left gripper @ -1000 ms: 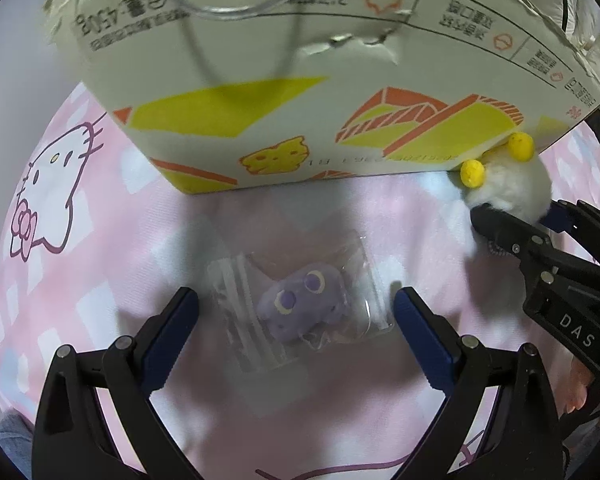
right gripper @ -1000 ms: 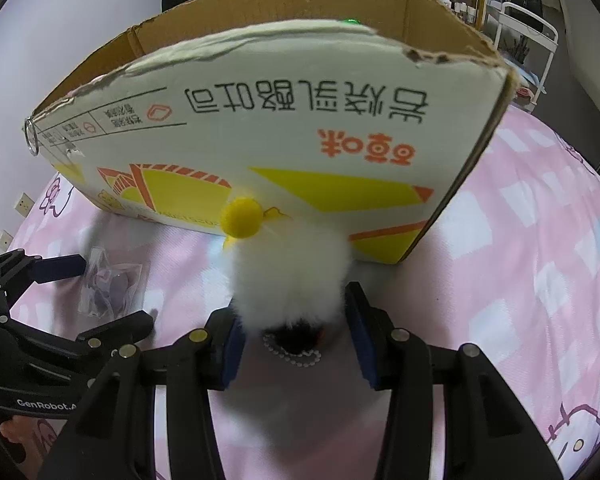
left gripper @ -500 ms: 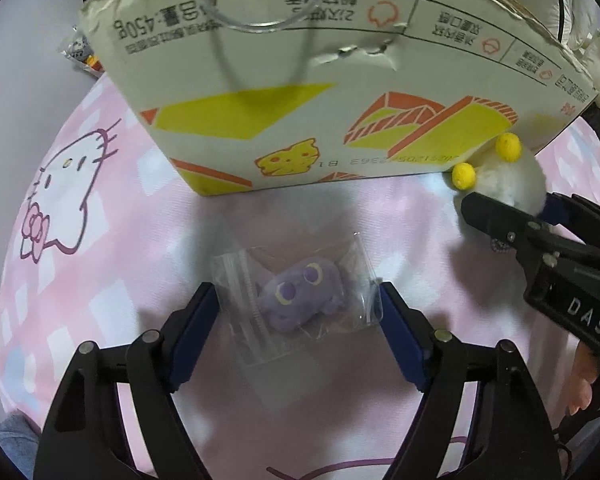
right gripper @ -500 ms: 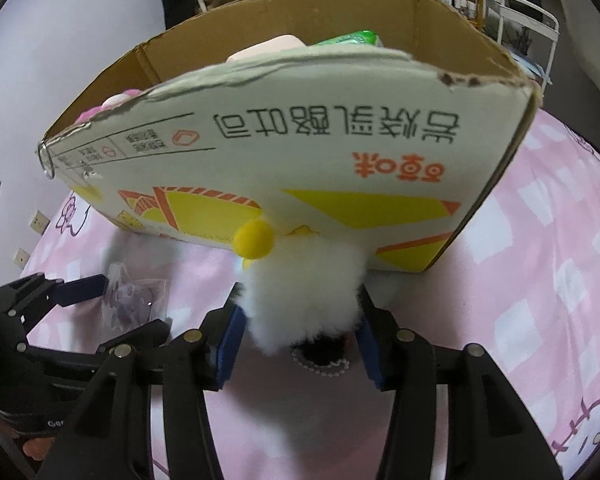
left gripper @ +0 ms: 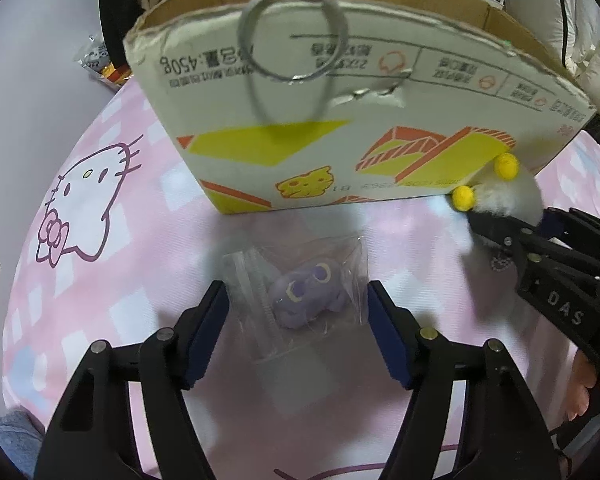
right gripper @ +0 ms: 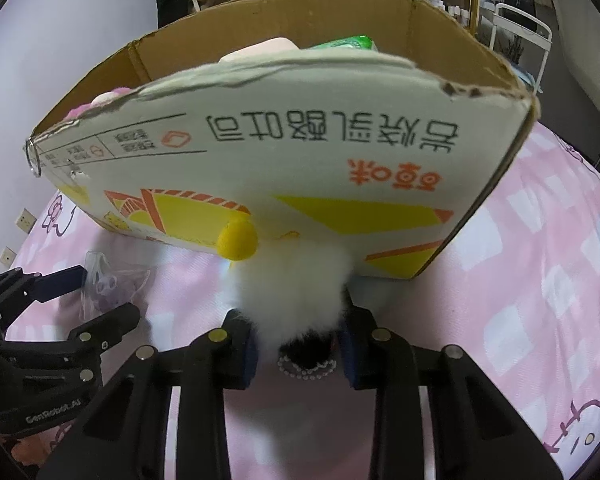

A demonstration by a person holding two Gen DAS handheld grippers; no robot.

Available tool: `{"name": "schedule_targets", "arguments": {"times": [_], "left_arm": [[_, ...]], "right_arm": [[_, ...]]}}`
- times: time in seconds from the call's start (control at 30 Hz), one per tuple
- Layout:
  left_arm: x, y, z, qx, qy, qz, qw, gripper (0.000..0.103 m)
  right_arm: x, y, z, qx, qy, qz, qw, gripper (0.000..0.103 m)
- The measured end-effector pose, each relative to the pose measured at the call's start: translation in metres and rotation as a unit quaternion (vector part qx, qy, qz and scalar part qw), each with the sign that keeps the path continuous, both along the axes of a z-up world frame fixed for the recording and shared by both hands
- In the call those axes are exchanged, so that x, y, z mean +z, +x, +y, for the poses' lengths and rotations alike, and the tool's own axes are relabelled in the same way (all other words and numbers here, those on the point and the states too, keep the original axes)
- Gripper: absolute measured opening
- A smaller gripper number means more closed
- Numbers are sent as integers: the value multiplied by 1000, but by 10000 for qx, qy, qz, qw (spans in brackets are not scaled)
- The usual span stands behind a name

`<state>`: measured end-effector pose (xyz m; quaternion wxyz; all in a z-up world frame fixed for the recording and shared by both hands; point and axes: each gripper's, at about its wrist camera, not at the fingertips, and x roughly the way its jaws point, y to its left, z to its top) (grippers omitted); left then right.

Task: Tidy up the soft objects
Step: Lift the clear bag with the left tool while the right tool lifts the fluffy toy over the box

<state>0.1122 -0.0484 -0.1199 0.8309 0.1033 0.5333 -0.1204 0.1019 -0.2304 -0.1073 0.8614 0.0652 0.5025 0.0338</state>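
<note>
A purple plush in a clear plastic bag (left gripper: 300, 294) lies on the pink bedsheet in front of a cardboard box (left gripper: 340, 112). My left gripper (left gripper: 298, 304) has its pads on both sides of the bag, closed on it. The bag also shows in the right wrist view (right gripper: 108, 284). My right gripper (right gripper: 296, 336) is shut on a white fluffy plush with yellow pom-poms (right gripper: 292, 280), held against the box's front wall (right gripper: 300, 168). The plush also shows in the left wrist view (left gripper: 500, 196). Pink and green soft items peek over the box rim.
A metal ring (left gripper: 294, 32) hangs on the box's front wall. The bedsheet has a white cat print (left gripper: 88, 200). Clutter and a white rack (right gripper: 520, 36) stand behind the box. A foil packet (left gripper: 100, 60) lies at the far left.
My left gripper has closed in from wide open onto the bagged purple plush. Both grippers have risen, so the box rim and its contents show more.
</note>
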Motion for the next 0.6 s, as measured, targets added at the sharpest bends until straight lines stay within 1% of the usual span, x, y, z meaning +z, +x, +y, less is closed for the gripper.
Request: {"name": "schedule_targets", "arguments": {"times": [0.13,0.27,0.43,0.6], "left_arm": [[9,-3,4,-21,-61,-60,10000,69],[16,-5,10,-31,-151,-114,9998,69],[21,-11,21,-5,-249,-78,9997,69],[29,-16,31,54,-351,-213,9991,69]], "right_arm": [[2,-1,7,39,-43,-38,10000,34],[8,-7,5,35,32,-134,9999,34],[21,-14,5,-16,99,-280,9996,34],[38,-24,-5,-151,127,-456,9988,34]]}}
